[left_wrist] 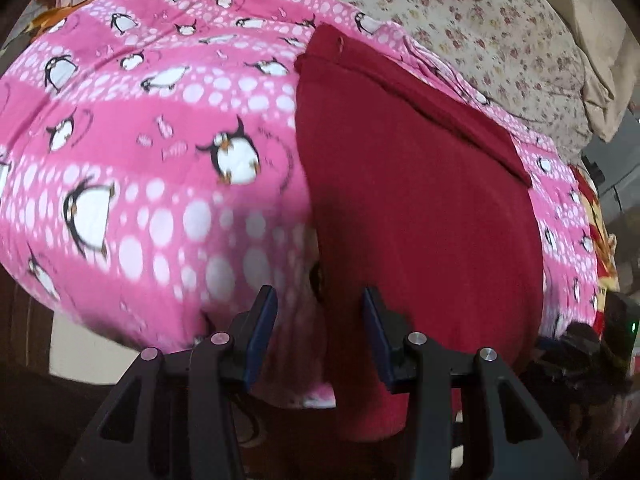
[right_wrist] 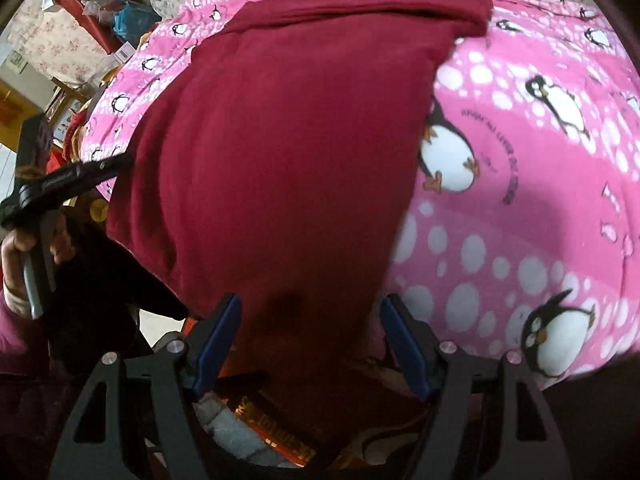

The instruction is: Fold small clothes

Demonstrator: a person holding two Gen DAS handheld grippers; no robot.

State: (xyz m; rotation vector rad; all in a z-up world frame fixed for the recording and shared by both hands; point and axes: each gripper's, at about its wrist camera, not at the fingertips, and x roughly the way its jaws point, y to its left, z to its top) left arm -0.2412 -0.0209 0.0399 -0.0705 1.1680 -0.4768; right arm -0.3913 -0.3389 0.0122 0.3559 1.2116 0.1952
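A dark red garment (left_wrist: 412,200) lies folded lengthwise on a pink penguin-print blanket (left_wrist: 140,120), its near end hanging over the bed's edge. In the left wrist view my left gripper (left_wrist: 318,312) hovers over the garment's left edge; its blue pads stand apart and do not press the cloth. In the right wrist view the red garment (right_wrist: 280,152) fills the middle, and my right gripper (right_wrist: 310,320) is open wide across its near end, with cloth between the pads but free of them. The left gripper (right_wrist: 116,164) shows at the garment's left side.
A floral sheet (left_wrist: 500,40) covers the bed beyond the blanket (right_wrist: 520,208). A person's hand (right_wrist: 20,244) holds the left gripper's handle. Boxes and bags (right_wrist: 120,16) crowd the far left. Printed fabric and clutter (right_wrist: 280,436) lie below the bed's edge.
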